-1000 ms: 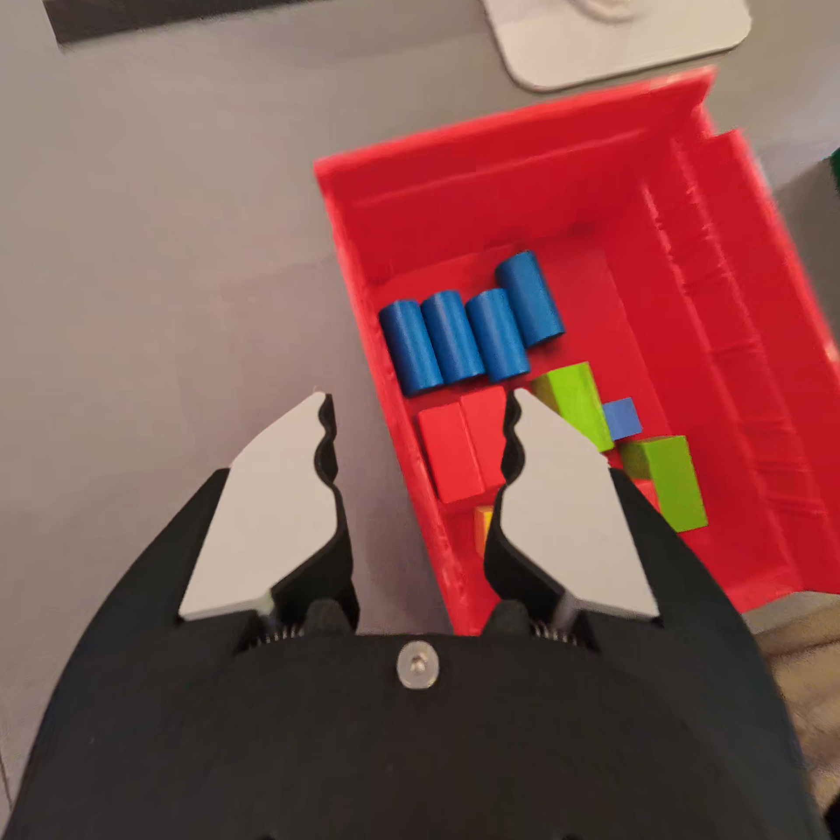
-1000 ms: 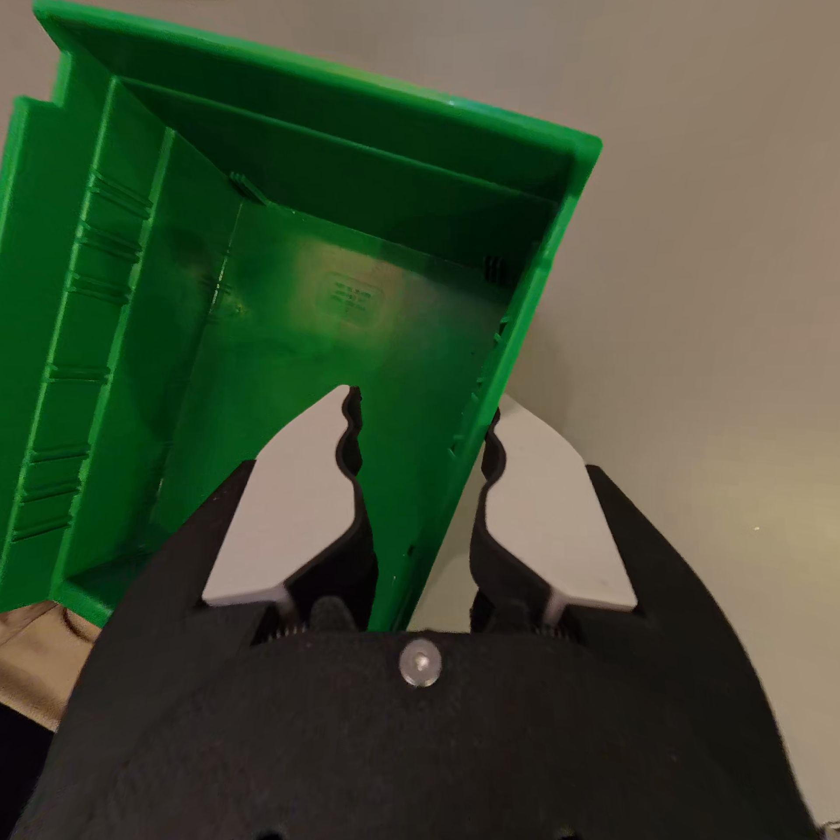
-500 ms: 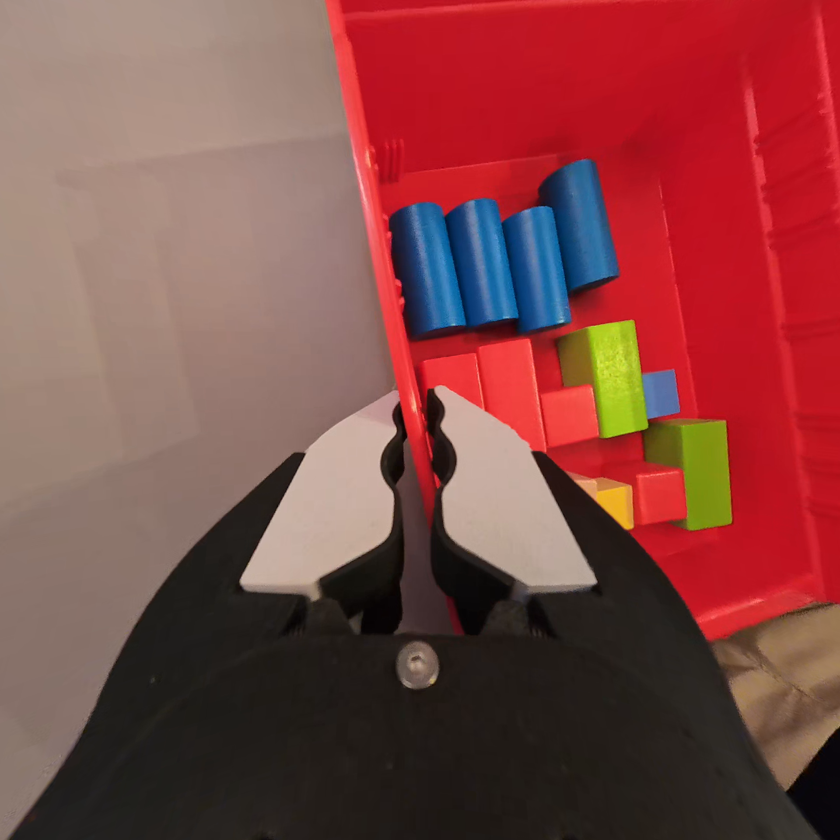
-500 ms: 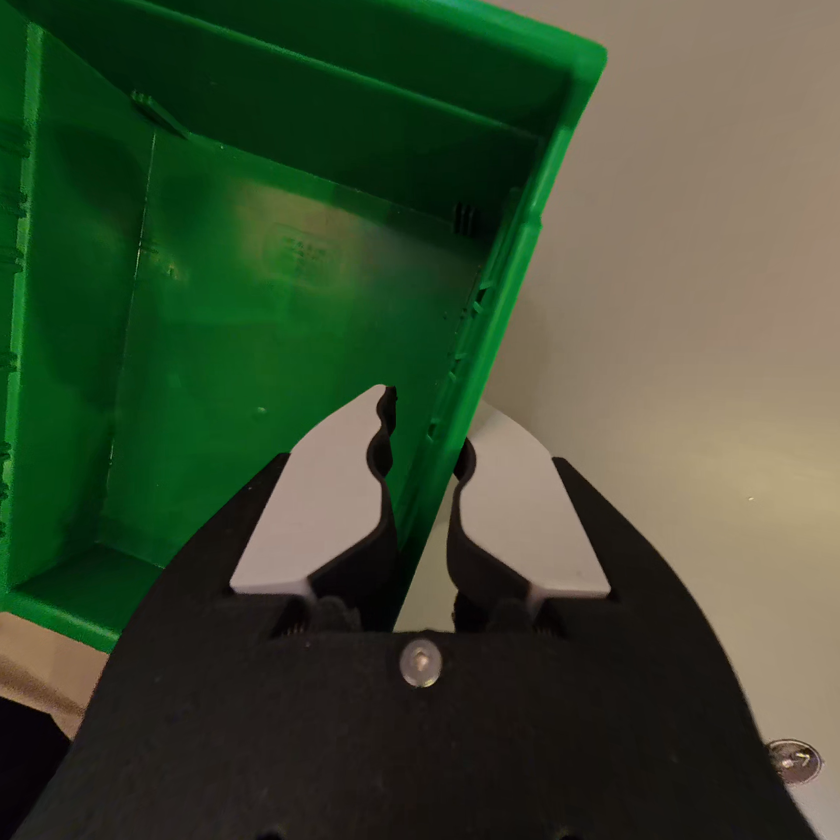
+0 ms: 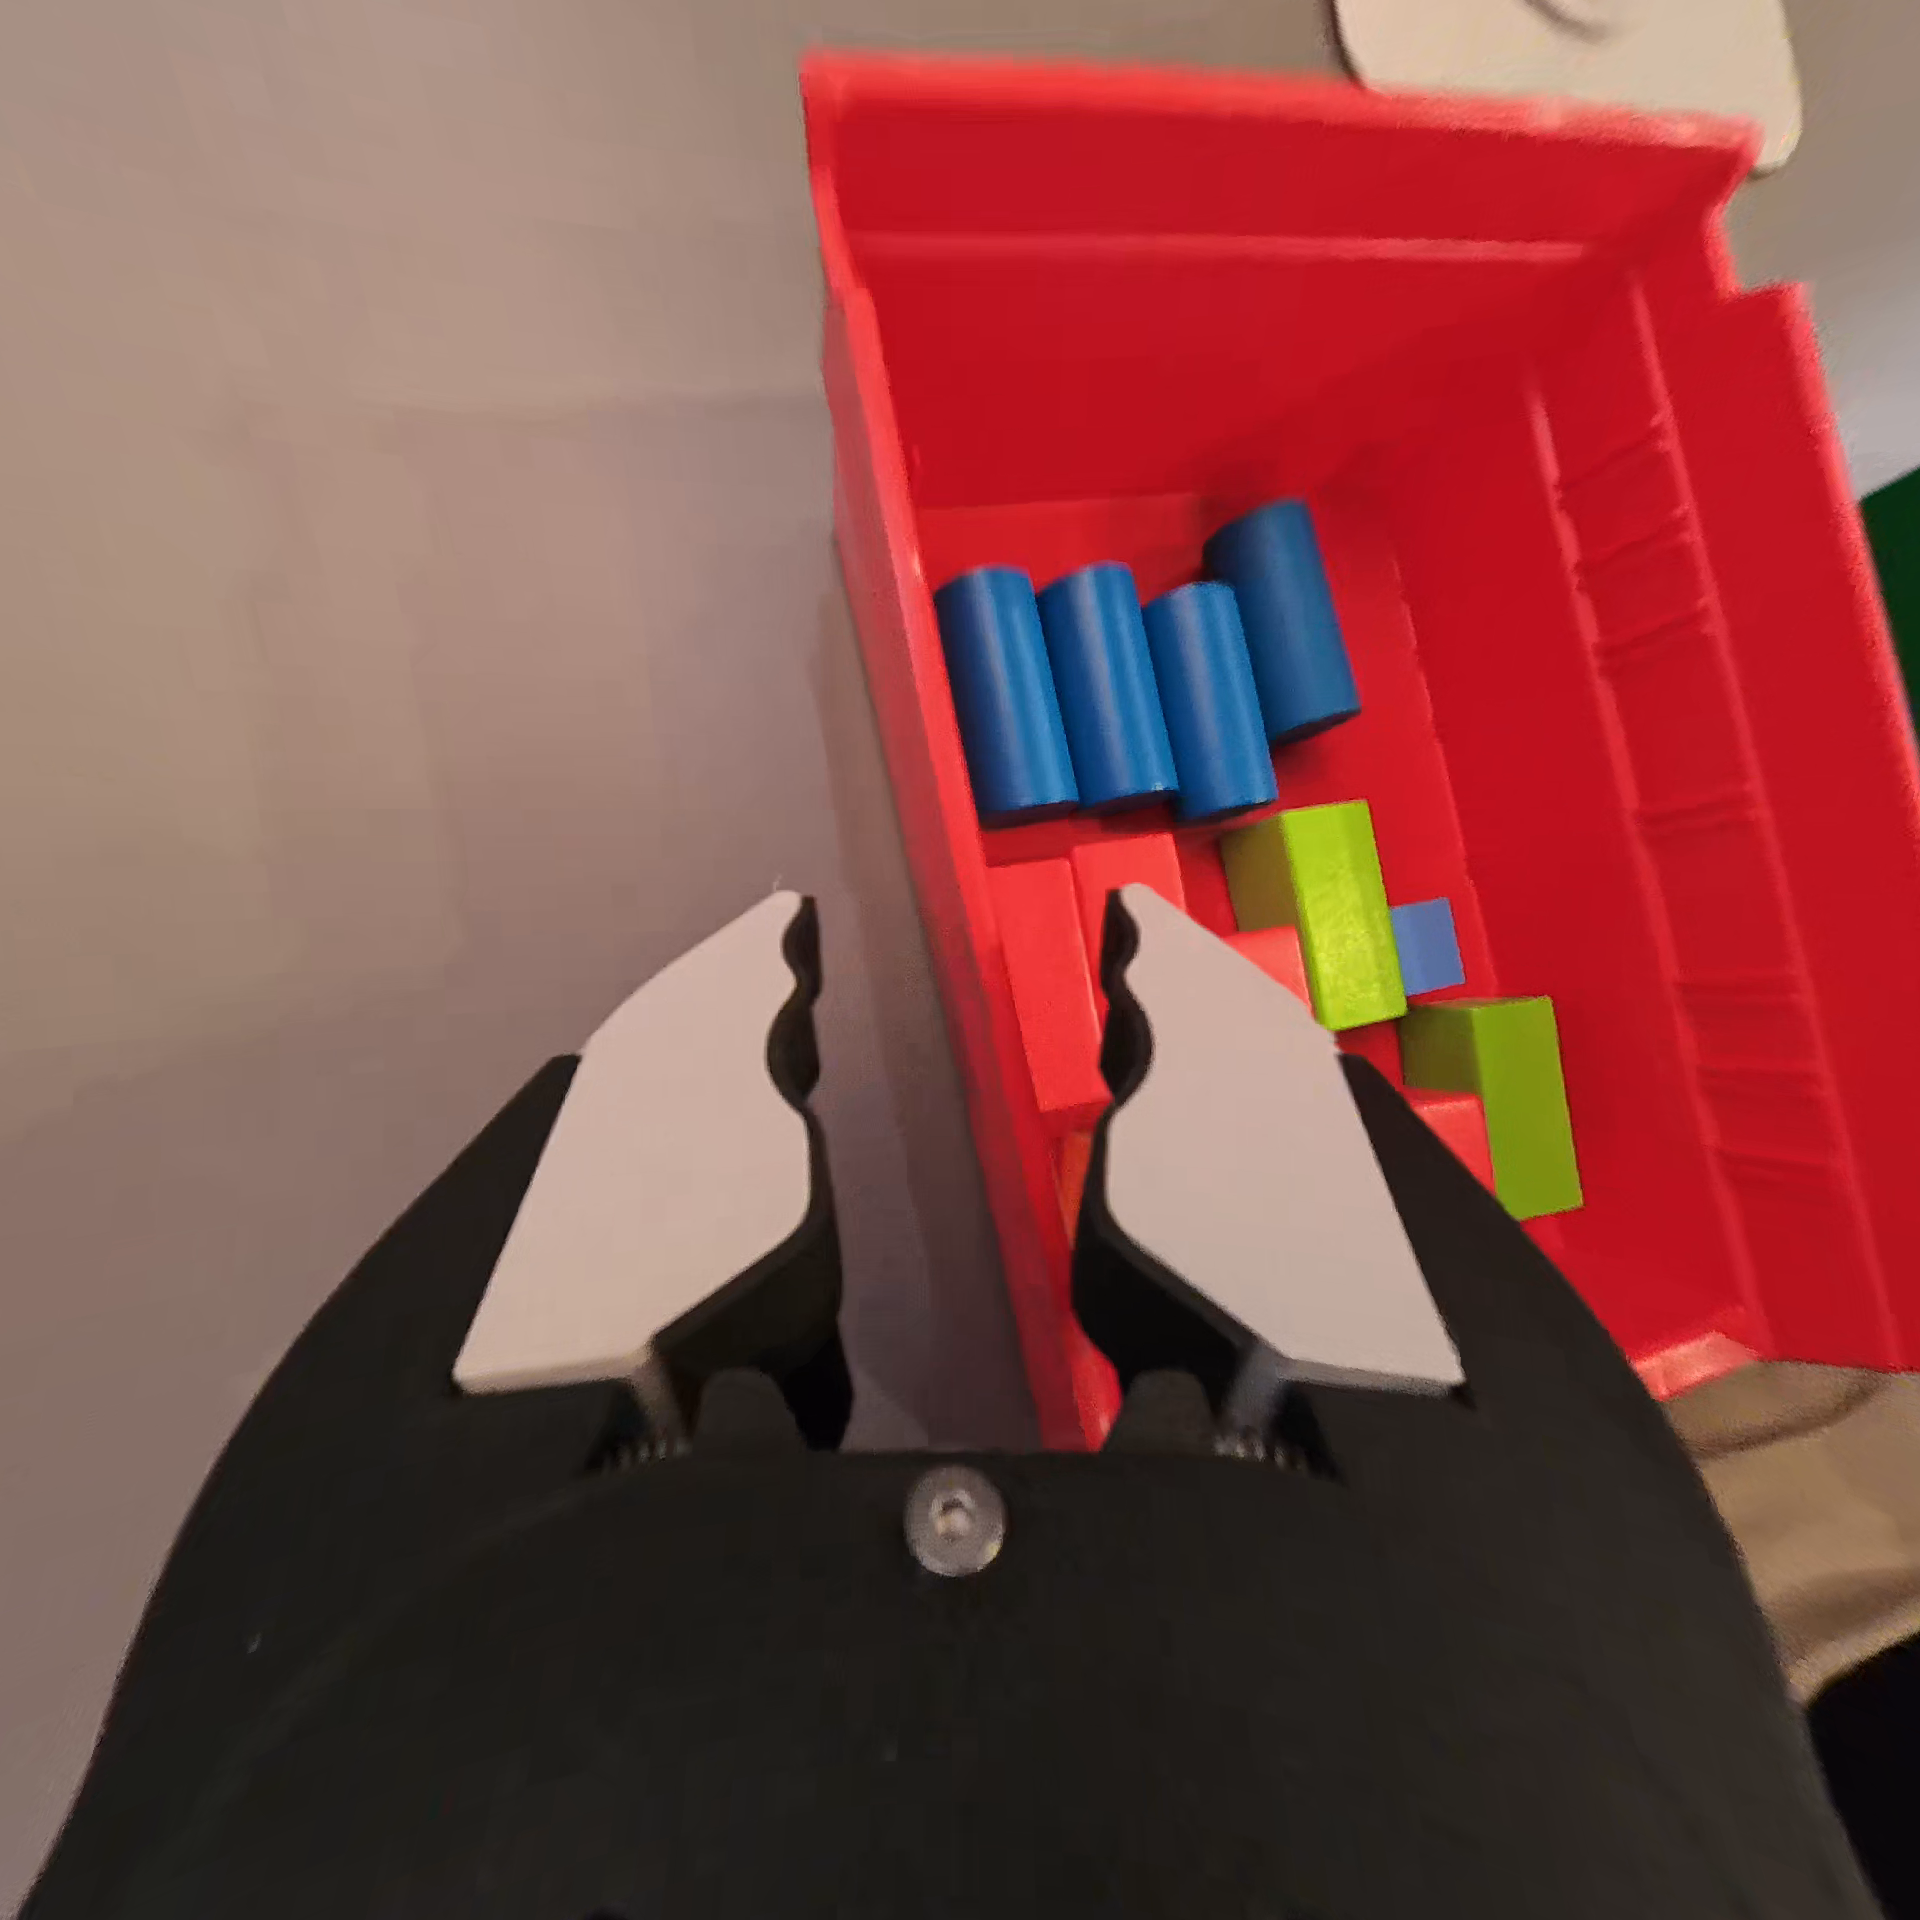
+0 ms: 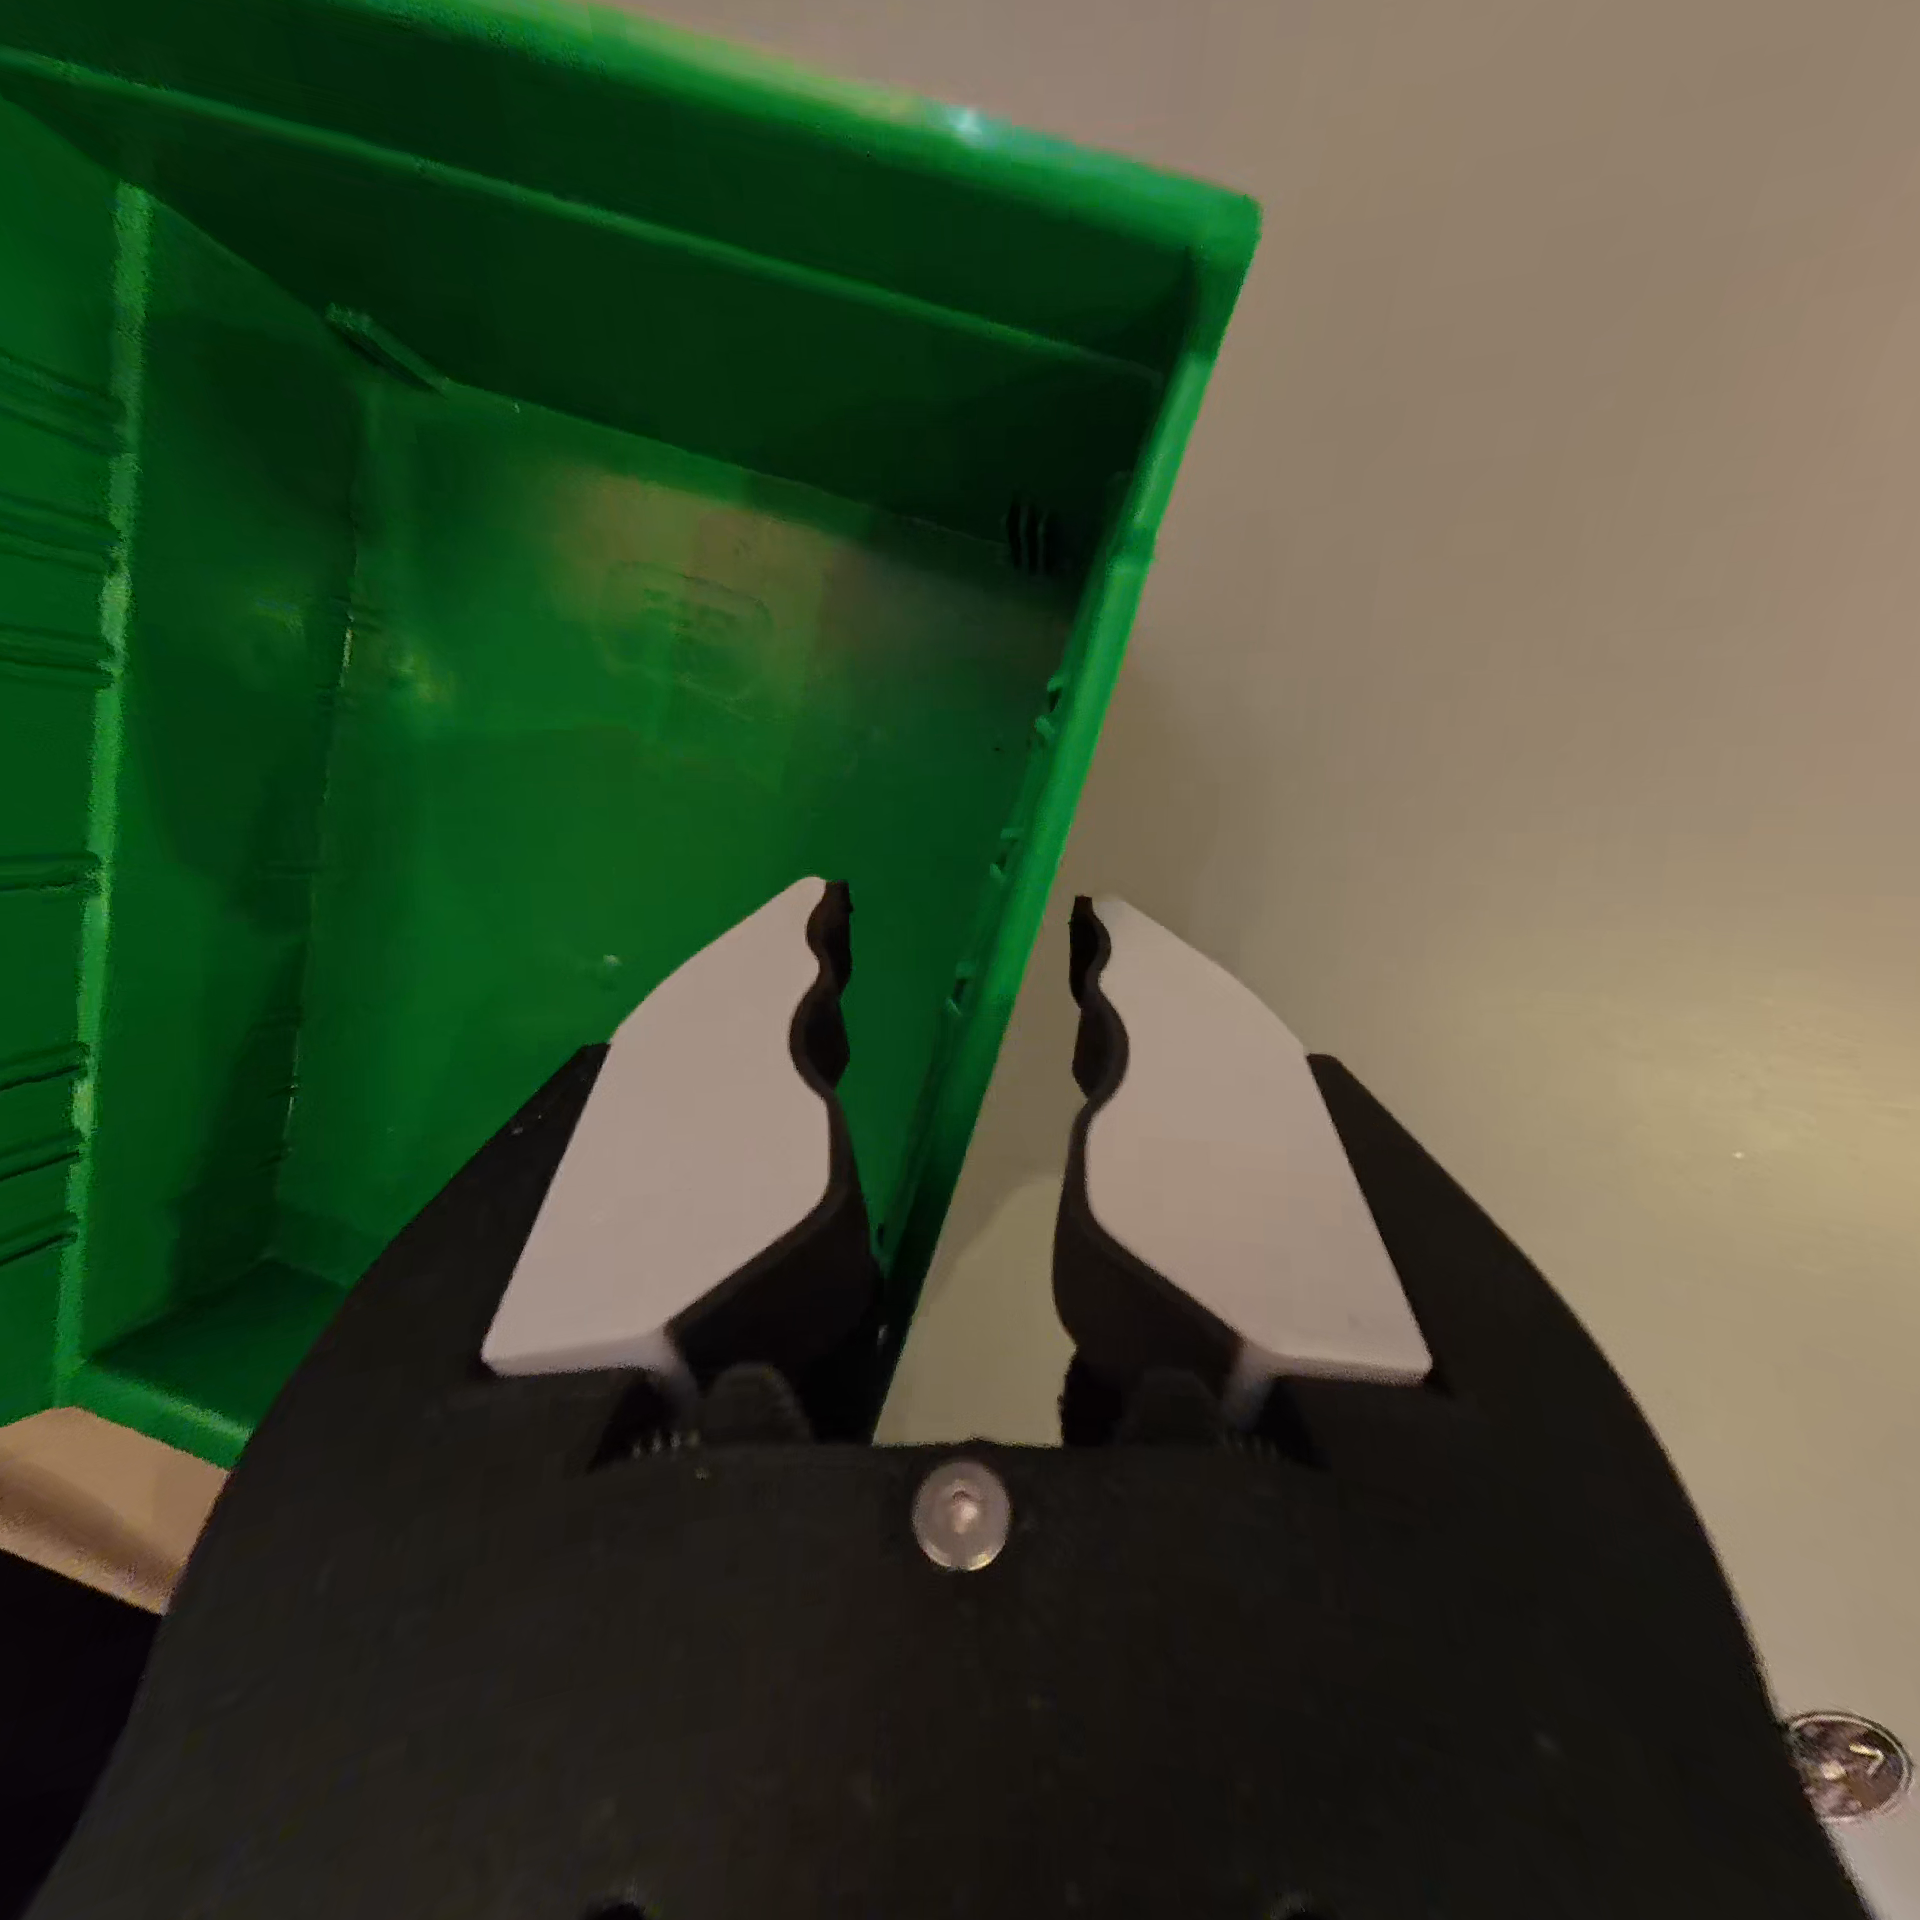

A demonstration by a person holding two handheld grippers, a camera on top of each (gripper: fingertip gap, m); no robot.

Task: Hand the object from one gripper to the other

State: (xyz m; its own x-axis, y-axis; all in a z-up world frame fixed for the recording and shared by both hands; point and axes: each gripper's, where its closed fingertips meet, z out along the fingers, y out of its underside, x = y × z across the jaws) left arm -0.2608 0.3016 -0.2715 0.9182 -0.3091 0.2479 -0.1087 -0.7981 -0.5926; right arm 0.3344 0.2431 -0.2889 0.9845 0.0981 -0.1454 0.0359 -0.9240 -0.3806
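In the left wrist view a red bin holds several blue cylinders, two green blocks, red blocks, a small blue cube and an orange piece partly hidden by my finger. My left gripper is open and empty, with its jaws either side of the bin's left wall. In the right wrist view an empty green bin stands on the table. My right gripper is open and empty, with its jaws either side of that bin's right wall.
A white rounded base lies behind the red bin. A tan cloth shows at the table's near edge. A dark green corner shows right of the red bin. A metal screw head sits in the table.
Half a second ago my left gripper was shut on the red bin's left wall; it has opened and drawn back. My right gripper has opened wider around the green bin's wall.
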